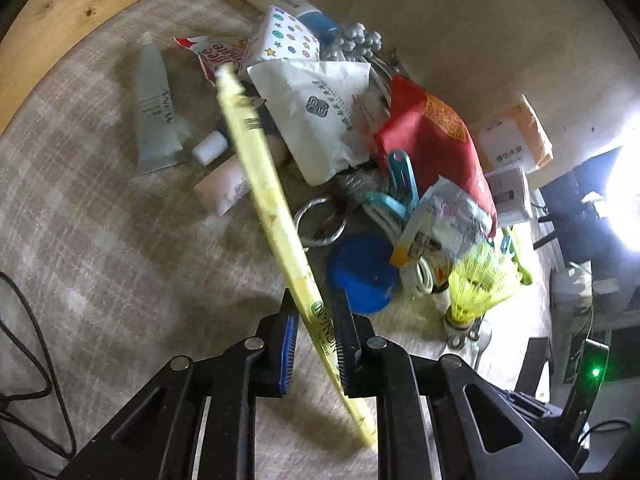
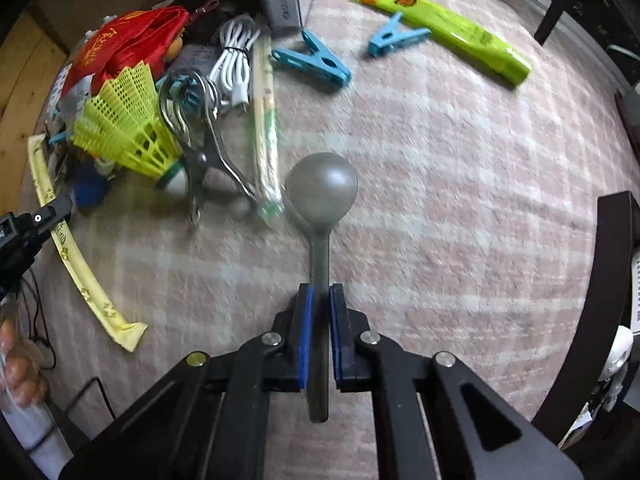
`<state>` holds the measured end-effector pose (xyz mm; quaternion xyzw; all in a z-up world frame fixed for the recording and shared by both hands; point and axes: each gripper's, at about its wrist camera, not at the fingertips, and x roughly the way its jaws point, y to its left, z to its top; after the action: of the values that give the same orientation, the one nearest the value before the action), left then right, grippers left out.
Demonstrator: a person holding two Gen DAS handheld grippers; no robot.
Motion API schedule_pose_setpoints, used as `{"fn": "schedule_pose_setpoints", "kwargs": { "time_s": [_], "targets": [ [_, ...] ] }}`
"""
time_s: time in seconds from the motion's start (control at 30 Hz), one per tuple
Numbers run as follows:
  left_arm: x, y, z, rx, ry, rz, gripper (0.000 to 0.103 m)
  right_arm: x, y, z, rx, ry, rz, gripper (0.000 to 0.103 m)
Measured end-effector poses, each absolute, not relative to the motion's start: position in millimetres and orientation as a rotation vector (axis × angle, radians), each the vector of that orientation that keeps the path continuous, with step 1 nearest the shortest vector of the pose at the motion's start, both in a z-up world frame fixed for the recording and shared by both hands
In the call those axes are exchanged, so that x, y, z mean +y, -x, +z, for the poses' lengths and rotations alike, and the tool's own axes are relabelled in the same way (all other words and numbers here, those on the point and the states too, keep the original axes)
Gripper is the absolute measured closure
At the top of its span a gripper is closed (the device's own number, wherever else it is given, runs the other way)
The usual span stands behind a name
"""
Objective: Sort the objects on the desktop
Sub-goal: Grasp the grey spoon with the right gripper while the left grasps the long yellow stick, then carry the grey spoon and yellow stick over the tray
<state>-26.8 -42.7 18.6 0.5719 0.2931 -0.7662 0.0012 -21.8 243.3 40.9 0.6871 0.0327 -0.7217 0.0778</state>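
Grippers both held loads: left gripper point(image 1: 316, 336) pinched a light, floppy yellow packet point(image 1: 276, 216) near one end, right gripper point(image 2: 319, 320) clamped a stiff spoon point(image 2: 320, 216) mid-handle.

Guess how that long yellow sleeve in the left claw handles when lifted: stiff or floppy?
Probably floppy: the yellow sleeve bows along its length beyond the left claw that pinches it near one end. It looks like thin flat paper, so likely light. Its free end may sag and drag across the white paper packet and the rest of the pile.
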Motion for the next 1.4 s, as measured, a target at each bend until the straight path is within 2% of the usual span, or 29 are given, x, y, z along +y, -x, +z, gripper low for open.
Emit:
{"fn": "schedule_pose_setpoints", "kwargs": {
  "time_s": [0.17, 0.47, 0.73, 1.0, 1.2, 1.4],
  "targets": [
    [-39.8, 3.8, 19.8, 0.925, -1.810, -2.417, 0.092, 265.2, 2.9, 43.2, -0.022, -2.045, -2.115, 0.095],
    [-12.8, -40.2, 33.5, 0.944, -1.787, -2.462, 0.093, 303.5, -31.4, 56.5, -0.146, -1.978, -2.072, 0.095],
    [21.7, -28.4, 64.9, 0.935, -1.787, -2.524, 0.093, 370.5, -60.5, 80.7, -0.196, -1.907, -2.089, 0.095],
    [102.9, -32.2, 89.5, 0.879, -1.871, -2.626, 0.093, 422.3, -65.8, 118.6, -0.229, -1.837, -2.177, 0.095],
    [181.3, -32.2, 100.9, 0.832, -1.993, -2.705, 0.093, 479.0, -85.2, 123.3, -0.319, -1.831, -2.264, 0.095],
    [270.6, -38.6, 113.9, 0.704, -2.141, -2.803, 0.093, 544.1, -108.9, 123.2, -0.431, -1.840, -2.370, 0.095]
  ]
}}
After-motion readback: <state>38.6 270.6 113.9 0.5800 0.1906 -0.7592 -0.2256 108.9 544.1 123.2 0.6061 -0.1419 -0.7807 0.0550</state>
